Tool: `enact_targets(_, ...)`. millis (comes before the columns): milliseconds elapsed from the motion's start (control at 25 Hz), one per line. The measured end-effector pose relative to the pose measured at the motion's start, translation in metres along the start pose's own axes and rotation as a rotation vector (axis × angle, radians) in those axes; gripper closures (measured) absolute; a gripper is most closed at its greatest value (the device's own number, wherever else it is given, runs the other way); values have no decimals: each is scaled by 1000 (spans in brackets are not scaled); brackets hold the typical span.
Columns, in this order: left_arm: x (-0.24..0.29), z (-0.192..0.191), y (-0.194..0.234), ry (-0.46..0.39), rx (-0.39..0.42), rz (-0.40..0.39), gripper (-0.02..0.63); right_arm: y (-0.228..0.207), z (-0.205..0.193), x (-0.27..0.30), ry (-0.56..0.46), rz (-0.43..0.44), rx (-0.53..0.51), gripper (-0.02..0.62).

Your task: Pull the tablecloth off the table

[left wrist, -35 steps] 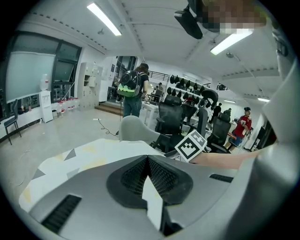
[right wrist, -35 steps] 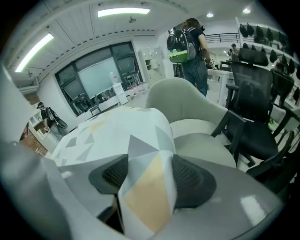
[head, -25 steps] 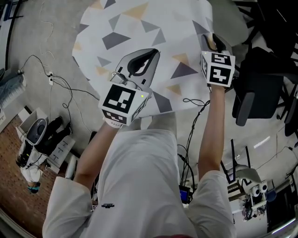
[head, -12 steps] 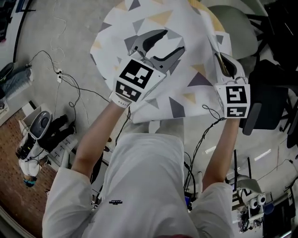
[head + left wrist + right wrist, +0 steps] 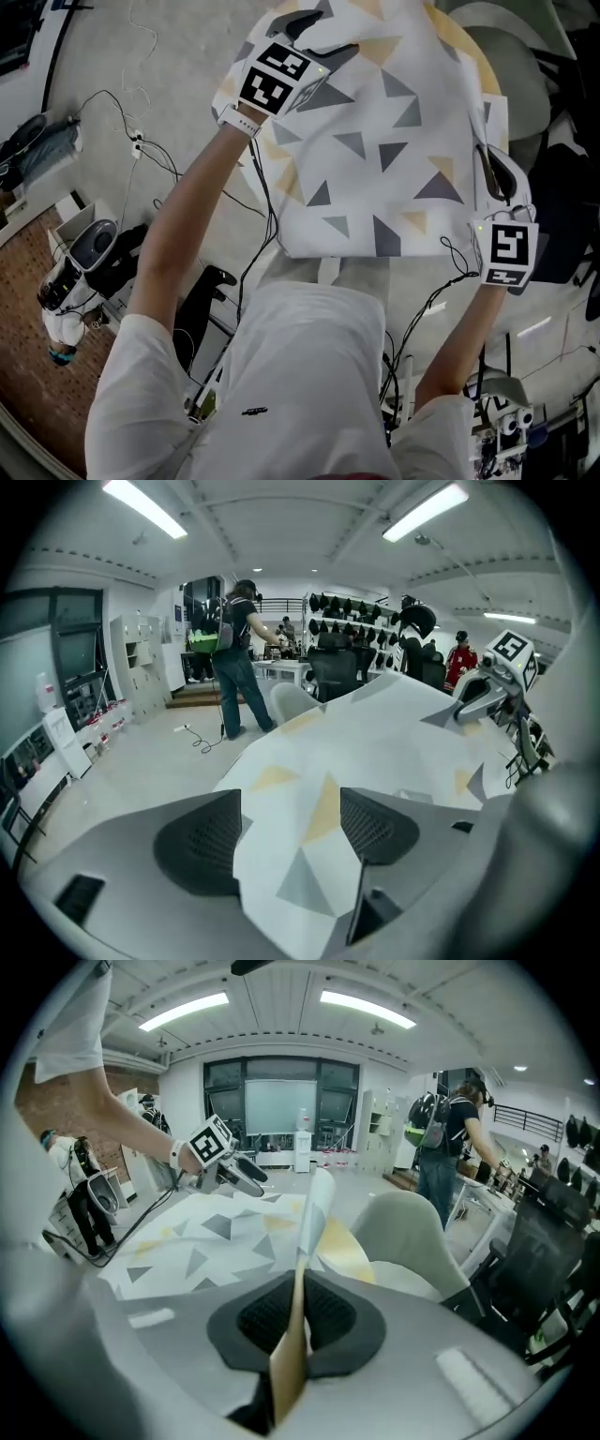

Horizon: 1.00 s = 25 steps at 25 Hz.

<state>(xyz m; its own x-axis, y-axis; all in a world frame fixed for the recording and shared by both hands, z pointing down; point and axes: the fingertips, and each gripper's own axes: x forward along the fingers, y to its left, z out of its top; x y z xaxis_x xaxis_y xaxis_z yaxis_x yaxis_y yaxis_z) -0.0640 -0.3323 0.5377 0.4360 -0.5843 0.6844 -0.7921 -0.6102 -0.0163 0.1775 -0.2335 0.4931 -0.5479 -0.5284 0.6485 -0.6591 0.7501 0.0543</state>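
Observation:
The tablecloth (image 5: 375, 150), white with grey and yellow triangles, lies over the table. A strip of the table's pale wooden top (image 5: 345, 1252) shows at its right edge. My left gripper (image 5: 319, 36) is at the cloth's far left corner. Its jaws are opening, and a fold of cloth (image 5: 300, 855) lies loose between the pads (image 5: 202, 841). My right gripper (image 5: 495, 174) is shut on the cloth's right edge. In the right gripper view the gripper (image 5: 298, 1312) holds that edge of cloth (image 5: 309, 1213) up as a thin upright sheet.
A pale shell chair (image 5: 506, 47) stands past the table's right side, with a black office chair (image 5: 562, 206) beside it. Cables (image 5: 141, 150) and equipment (image 5: 84, 253) lie on the floor at left. A person (image 5: 234, 658) stands farther off in the room.
My left gripper went from shut to open and reached to the cloth's far left corner. My right gripper closed on the right edge and drew nearer, lifting it.

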Motion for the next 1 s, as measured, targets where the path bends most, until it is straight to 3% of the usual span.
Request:
enact_targets(200,29,-29,43,62,-6,-21,246,-1,-9,7,18,-14,15,568)
enact_targets(400,50,-56,68,167,88,-34,187,0,-11,11,27,-28,34,568)
enact_targets(520,56,-61,78,182,29,-79,110,1,-12,13,43,-29,33,568)
enact_targets(680,60,-64,78,157,-26,-136,110,4,-12,20,60,-48,48,568)
enact_targets(880,56,-65,80,146,-20,-102,122,8,-16,27,83,-82,54,568)
enact_targets(920,53,-63,74,148,-3,-106,162,9,-15,28,82,-87,57,568)
enact_targets(960,50,-60,62,151,31,-110,449,10,-15,27,80,-89,60,568)
enact_targets(1000,47,-58,50,151,81,-96,603,11,-14,27,79,-88,62,566)
